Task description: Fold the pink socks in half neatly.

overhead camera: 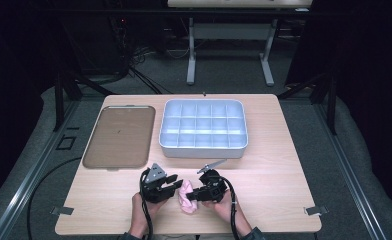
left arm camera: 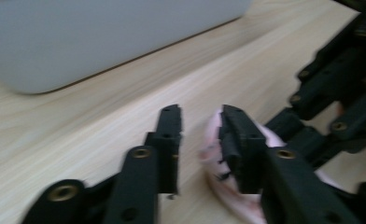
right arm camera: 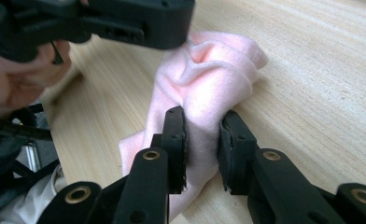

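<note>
Two grippers (overhead camera: 180, 186) (overhead camera: 194, 194): right clamps pink cloth (overhead camera: 187, 196), left parted; divided tray (overhead camera: 204, 149) holds nothing

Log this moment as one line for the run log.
right tongs: gripping pink cloth | left tongs: open, one jaw touching cloth | cloth: on table, front centre | divided bin: empty | tray: bare

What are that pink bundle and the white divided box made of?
The pink crumpled cloth looks like soft knitted fabric: fine ribbing, matte folds. The white compartment tray seems moulded plastic, smooth and slightly glossy with rounded corners, though painted metal cannot be ruled out.
</note>
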`<state>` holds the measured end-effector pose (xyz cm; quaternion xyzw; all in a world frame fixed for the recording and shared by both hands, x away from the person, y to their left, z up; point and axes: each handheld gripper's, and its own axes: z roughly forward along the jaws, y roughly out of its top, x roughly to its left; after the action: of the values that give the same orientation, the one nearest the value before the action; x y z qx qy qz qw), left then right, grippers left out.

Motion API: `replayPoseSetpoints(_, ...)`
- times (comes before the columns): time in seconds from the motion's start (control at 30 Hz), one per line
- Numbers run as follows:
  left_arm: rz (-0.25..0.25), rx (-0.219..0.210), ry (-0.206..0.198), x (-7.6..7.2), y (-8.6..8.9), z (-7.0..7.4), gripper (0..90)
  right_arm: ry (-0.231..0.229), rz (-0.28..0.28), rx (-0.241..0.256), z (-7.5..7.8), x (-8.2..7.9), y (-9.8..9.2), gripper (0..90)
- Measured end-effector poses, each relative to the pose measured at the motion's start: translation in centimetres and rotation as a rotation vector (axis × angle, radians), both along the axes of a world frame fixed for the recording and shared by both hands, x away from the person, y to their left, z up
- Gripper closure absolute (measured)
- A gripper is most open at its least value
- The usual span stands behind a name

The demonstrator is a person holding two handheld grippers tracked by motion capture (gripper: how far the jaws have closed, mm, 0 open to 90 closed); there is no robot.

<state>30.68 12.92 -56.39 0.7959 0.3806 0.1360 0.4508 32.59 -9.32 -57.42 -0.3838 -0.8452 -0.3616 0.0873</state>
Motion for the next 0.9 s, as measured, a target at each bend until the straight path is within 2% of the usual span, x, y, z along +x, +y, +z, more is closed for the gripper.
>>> replayPoseSetpoints(0.07, 0.060, 0.022, 0.007, 0.1, 0.7, 0.0, 50.3, -0.006, 0.003, -0.007, 0.1, -0.1, 0.1, 74.5)
replayPoseSetpoints(0.13, 0.116, 0.027, 0.019, 0.2, 1.4, -0.1, 39.9, -0.011, 0.011, -0.008, 0.1, 0.0, 0.1, 74.5)
replayPoseSetpoints(0.2, 0.141, 0.036, 0.031, 0.3, 2.2, -0.3, 29.6, -0.016, 0.010, -0.001, 0.0, -0.1, 0.1, 74.4)
replayPoseSetpoints(0.33, 0.176, 0.069, 0.044, 0.1, 3.1, -0.9, 18.3, -0.020, 0.013, 0.000, 0.0, -0.1, 0.0, 74.4)
replayPoseSetpoints(0.53, 0.179, 0.151, 0.037, -0.4, 3.3, -2.2, 15.0, -0.015, 0.011, 0.016, -0.1, -0.1, -0.1, 73.7)
replayPoseSetpoints(0.7, 0.170, 0.171, 0.041, -0.3, 3.2, -2.5, 14.6, -0.032, 0.016, 0.012, -0.1, -0.3, -0.1, 74.1)
replayPoseSetpoints(0.9, 0.161, 0.162, 0.041, -0.4, 3.3, -2.7, 15.2, -0.058, 0.021, 0.000, 0.0, -0.6, -0.1, 75.5)
